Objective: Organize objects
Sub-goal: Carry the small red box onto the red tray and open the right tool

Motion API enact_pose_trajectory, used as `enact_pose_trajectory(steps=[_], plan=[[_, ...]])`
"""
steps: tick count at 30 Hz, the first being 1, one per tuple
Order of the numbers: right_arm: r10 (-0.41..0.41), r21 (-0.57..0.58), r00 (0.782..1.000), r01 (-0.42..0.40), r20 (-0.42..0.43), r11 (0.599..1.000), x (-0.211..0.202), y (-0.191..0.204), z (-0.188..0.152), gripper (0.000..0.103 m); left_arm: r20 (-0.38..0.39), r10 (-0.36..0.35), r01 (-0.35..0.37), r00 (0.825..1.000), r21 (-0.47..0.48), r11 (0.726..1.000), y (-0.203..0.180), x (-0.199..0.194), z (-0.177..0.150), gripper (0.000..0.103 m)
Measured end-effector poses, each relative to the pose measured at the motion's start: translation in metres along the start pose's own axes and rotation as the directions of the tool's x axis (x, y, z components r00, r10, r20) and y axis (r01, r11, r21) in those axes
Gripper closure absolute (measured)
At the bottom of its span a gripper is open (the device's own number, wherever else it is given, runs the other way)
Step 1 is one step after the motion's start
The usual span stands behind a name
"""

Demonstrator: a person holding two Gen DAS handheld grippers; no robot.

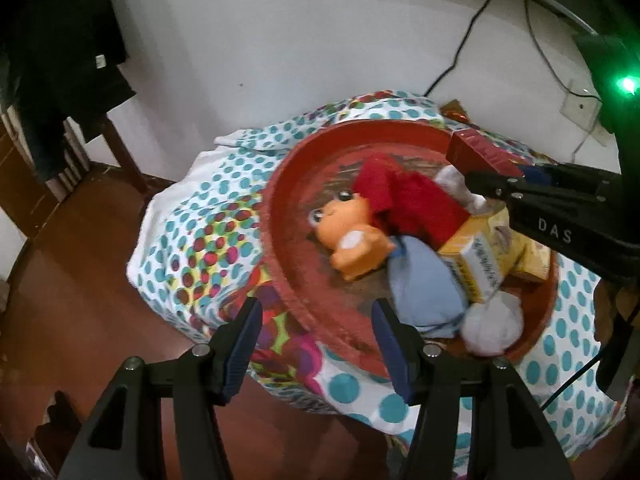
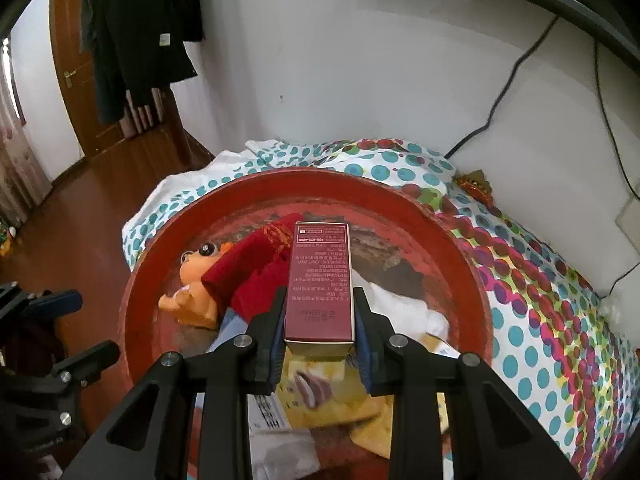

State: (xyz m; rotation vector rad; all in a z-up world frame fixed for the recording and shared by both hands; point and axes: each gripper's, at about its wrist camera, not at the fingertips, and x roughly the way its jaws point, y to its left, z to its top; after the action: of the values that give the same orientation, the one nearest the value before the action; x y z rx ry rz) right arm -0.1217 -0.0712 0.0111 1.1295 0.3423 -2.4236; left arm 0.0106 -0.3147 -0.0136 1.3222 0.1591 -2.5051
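Right claw (image 2: pixel 320 336) clamped on maroon box (image 2: pixel 319 280), small print unreadable.

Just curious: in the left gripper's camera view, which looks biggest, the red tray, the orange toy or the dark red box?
1. red tray
2. orange toy
3. dark red box, partly hidden, so less sure.

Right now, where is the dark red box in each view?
Left wrist view: the dark red box is at upper right, clamped in the right gripper.
Right wrist view: centre, between that gripper's fingers.
Shared landmark: orange toy in the red tray.
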Motion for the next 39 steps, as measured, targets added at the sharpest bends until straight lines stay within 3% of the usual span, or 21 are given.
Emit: enact_pose_trajectory(steps=[8, 11, 12, 13, 17, 19, 26, 28, 39], plan=[[-0.032, 0.008, 0.999, 0.032, -0.043, 0.999, 0.013, 0.005, 0.0, 0.072, -0.024, 0.024, -0.025, 0.999, -0.01, 1.0, 0.004, 0.006, 0.002, 0.045], [-0.047, 0.018, 0.998, 0.047, -0.043, 0.999, 0.006, -0.007, -0.006, 0.051, -0.02, 0.017, -0.017, 1.0, -0.01, 1.0, 0.001, 0.005, 0.005, 0.045], [-0.06, 0.024, 0.997, 0.061, -0.041, 0.998, 0.001, -0.015, -0.009, 0.039, -0.019, 0.016, -0.016, 1.0, -0.007, 1.0, 0.001, 0.004, 0.005, 0.045], [-0.069, 0.03, 0.997, 0.07, -0.035, 0.997, -0.005, -0.001, -0.004, 0.031, -0.018, 0.016, -0.016, 1.0, -0.006, 1.0, 0.0, 0.004, 0.006, 0.045], [-0.086, 0.062, 0.995, 0.089, -0.041, 0.994, -0.023, -0.015, -0.01, 0.022, -0.018, 0.01, -0.01, 1.0, -0.006, 1.0, -0.003, 0.002, 0.007, 0.045], [-0.105, 0.084, 0.993, 0.11, -0.054, 0.99, -0.033, -0.013, -0.016, 0.011, -0.019, 0.014, -0.014, 1.0, -0.005, 1.0, -0.005, 0.001, 0.008, 0.045], [-0.159, 0.13, 0.979, 0.175, -0.125, 0.976, -0.071, -0.034, -0.052, 0.004, -0.024, 0.015, -0.015, 1.0, 0.003, 1.0, -0.013, -0.004, 0.01, 0.045], [-0.167, 0.129, 0.976, 0.185, -0.14, 0.974, -0.069, -0.018, -0.049, 0.003, -0.025, 0.015, -0.015, 1.0, 0.002, 1.0, -0.015, -0.006, 0.011, 0.045], [-0.113, 0.129, 0.975, 0.139, -0.191, 0.982, -0.084, -0.016, -0.073, 0.002, -0.023, 0.01, -0.01, 1.0, 0.022, 1.0, -0.032, -0.016, 0.016, 0.045]])
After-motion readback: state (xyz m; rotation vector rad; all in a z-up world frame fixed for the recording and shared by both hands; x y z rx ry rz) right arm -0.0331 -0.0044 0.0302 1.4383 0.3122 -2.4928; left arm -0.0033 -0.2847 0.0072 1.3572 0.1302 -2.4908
